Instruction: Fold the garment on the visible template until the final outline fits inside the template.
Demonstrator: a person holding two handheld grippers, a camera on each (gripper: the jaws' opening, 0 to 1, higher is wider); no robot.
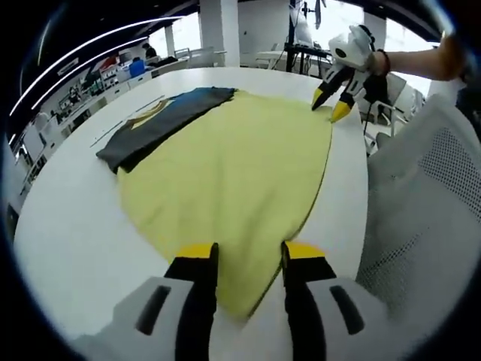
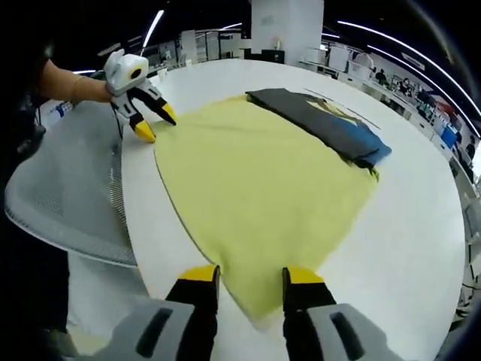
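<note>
Low in the left gripper view, the left gripper (image 1: 249,256) has its yellow-tipped jaws spread, straddling the near corner of the yellow garment (image 1: 233,165), not clenched on it. That garment lies flat over the white table (image 1: 68,226), filling the frame's middle, with a dark grey and blue cloth (image 1: 161,120) folded along its upper-left edge. At upper right the right gripper (image 1: 332,104), held by a hand (image 1: 379,62) with the forearm reaching in from the right edge, points down at the garment's far corner, jaws parted. A grey mesh chair (image 1: 421,195) stands at the right.

In the right gripper view, the right gripper (image 2: 250,277) is likewise released over the garment's corner, low in the frame.
</note>
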